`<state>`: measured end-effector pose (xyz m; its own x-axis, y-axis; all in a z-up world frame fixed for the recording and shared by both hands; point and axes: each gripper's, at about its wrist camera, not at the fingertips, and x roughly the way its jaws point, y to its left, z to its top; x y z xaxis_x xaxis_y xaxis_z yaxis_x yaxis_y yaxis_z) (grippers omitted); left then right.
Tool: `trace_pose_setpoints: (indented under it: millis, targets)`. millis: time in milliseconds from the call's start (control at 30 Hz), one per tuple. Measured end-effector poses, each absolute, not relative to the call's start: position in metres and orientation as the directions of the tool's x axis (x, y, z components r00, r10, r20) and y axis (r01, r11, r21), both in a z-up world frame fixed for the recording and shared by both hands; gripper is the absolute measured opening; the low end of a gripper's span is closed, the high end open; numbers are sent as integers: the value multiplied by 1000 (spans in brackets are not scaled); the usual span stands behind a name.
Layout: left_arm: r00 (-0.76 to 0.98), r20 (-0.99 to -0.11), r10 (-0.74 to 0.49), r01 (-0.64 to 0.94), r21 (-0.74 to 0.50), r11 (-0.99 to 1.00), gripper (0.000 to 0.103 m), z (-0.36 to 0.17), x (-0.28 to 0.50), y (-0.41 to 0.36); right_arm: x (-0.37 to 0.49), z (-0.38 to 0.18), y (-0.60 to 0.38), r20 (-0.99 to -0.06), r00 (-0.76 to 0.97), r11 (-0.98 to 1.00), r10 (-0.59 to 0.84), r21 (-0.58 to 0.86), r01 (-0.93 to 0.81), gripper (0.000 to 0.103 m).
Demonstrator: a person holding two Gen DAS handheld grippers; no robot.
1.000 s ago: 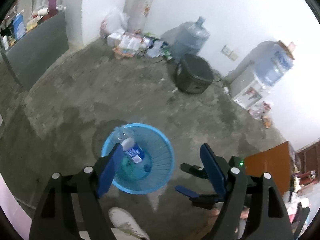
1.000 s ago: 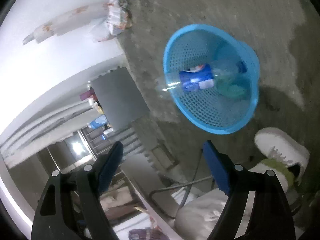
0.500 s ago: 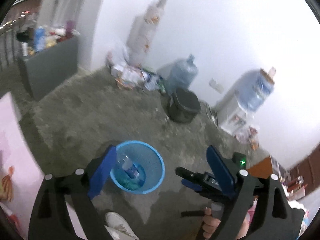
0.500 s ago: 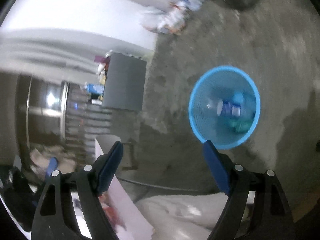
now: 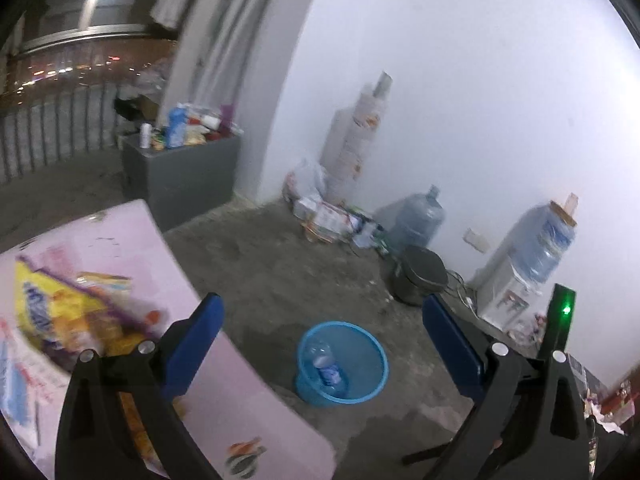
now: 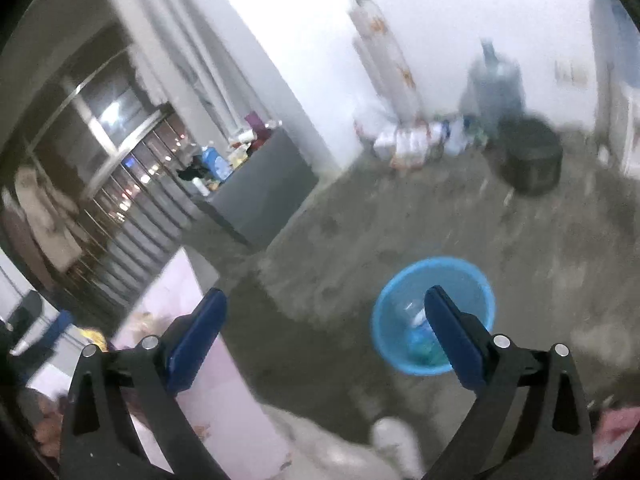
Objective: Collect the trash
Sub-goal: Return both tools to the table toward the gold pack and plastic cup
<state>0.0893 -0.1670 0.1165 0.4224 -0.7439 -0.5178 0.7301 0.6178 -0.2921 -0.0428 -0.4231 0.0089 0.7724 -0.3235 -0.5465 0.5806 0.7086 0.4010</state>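
**Ana:** Trash is partly collected, I'd say. A clear plastic bottle (image 5: 325, 366) with a blue label lies inside the blue basket (image 5: 372, 384), low and centre in the left wrist view, on the concrete floor (image 5: 288, 280). Something greenish lies under it, though I can't tell what.

**Ben:** And the claws?

**Ana:** Both empty. The left claw (image 5: 318, 346) has its jaws opening, nearly at full spread, with nothing between the blue pads; the basket only shows through the gap, well beyond them. The right claw (image 6: 324, 330) is opening too, wide, and nothing is pinched there either. Its right pad overlaps the basket (image 6: 390, 320) in the picture, but it's apart from it.

**Ben:** So what's left?

**Ana:** At the left of the left wrist view there's a pink table (image 5: 240, 396) with a yellow and purple snack bag (image 5: 60, 316) and other wrappers, all blurred. I judge those to be the next candidates. How many pieces there are, I can't say.

**Ben:** What about the heap by the wall?

**Ana:** The pile of packets and bags (image 5: 324, 216) sits at the foot of the white wall, near the water jug (image 5: 420, 220) and the dark pot (image 5: 420, 276). Whether it counts as trash is unclear. My guess: one drop-off finished, more rounds to go.
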Motion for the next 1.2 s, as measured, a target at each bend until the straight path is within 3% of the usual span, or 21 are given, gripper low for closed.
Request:
trace_pose_setpoints:
  millis: [133, 267, 433, 533, 767, 1200]
  targets:
    - [497, -464, -733, 695, -292, 656, 97, 127, 89, -106, -47, 16, -406, -480, 754, 744, -448, 267, 613, 95]
    - [588, -446, -674, 623, -281, 730, 97, 134, 86, -47, -55, 13, -399, -405, 802, 769, -439, 293, 569, 95]
    - [710, -467, -527, 462, -256, 849, 97, 134, 77, 31, -40, 23, -375, -353, 882, 851, -313, 308, 426, 95]
    - [735, -491, -466, 392, -253, 885, 97, 126, 73, 64, -26, 31, -353, -331, 930, 903, -161, 332, 274, 95]
    - [744, -523, -416, 307, -286, 908, 97, 107, 64, 112, 8, 39, -304, -342, 937, 939, 71, 339, 53, 95]
    - [756, -515, -404, 310, -262, 914, 97, 100, 79, 140, 49, 57, -239, -381, 872, 910, 308, 385, -153, 72]
